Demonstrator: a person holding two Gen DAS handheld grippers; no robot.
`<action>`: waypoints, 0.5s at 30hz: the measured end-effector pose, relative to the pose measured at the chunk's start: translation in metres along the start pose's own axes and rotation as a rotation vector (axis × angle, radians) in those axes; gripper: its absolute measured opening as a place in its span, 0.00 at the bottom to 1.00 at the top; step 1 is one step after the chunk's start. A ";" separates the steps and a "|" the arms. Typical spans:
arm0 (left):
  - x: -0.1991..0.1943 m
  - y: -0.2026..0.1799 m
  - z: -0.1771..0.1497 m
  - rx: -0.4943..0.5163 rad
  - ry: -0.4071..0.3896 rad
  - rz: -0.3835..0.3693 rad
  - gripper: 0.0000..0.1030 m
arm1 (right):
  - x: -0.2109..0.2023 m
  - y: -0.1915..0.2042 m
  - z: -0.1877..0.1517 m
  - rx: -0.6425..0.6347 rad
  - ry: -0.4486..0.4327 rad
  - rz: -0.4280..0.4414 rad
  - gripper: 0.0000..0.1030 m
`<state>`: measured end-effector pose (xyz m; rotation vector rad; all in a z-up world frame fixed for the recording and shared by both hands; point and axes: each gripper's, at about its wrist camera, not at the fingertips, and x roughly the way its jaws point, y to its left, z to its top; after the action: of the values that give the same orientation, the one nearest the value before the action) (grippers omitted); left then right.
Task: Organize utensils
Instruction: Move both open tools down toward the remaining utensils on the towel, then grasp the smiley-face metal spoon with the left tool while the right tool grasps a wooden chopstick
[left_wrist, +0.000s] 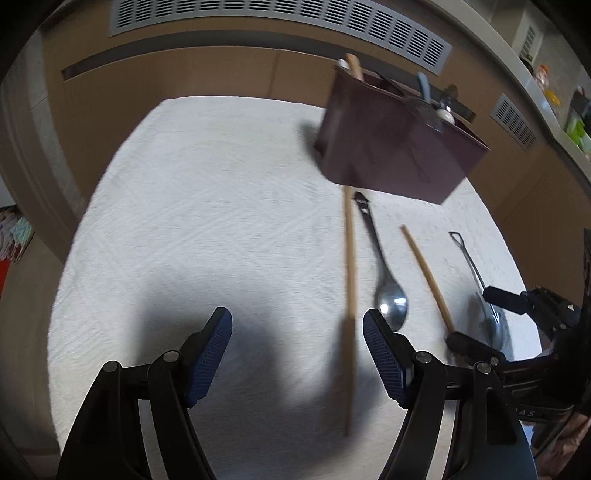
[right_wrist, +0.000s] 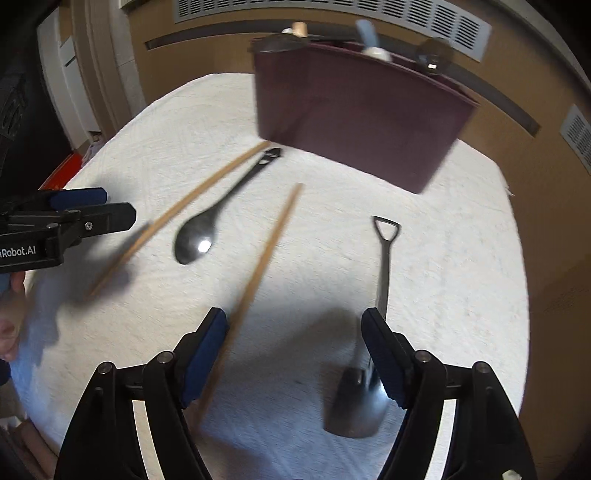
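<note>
Maroon holder (right_wrist: 354, 114) blurs its utensils; left gripper (left_wrist: 297, 354) and right gripper (right_wrist: 293, 354) jaws gape empty

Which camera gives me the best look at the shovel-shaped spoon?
Right wrist view: the shovel-shaped spoon lies whole on the white cloth, loop handle to blade. In the left wrist view, its blade sits blurred behind the right gripper.

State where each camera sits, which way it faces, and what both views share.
Left wrist: on the left gripper, angled down over the white cloth; its own open fingers show, with one chopstick between them, and the right gripper at the right edge.
Right wrist: on the right gripper, angled down; open fingers, the left gripper and a hand at the left.
Shared: brown holder, round spoon, shovel spoon.
</note>
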<state>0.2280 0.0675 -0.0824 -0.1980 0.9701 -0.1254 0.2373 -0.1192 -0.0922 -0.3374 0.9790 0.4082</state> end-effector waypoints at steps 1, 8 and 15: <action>0.002 -0.005 0.002 0.010 0.006 -0.011 0.72 | -0.003 -0.005 -0.002 0.007 -0.015 -0.022 0.70; 0.014 -0.034 0.016 0.059 0.024 -0.053 0.52 | -0.024 -0.037 -0.014 0.020 -0.096 -0.112 0.79; 0.042 -0.060 0.040 0.123 0.104 -0.059 0.27 | -0.030 -0.049 -0.025 0.060 -0.132 -0.077 0.97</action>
<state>0.2833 0.0054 -0.0808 -0.1082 1.0565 -0.2511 0.2277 -0.1782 -0.0746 -0.2894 0.8453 0.3268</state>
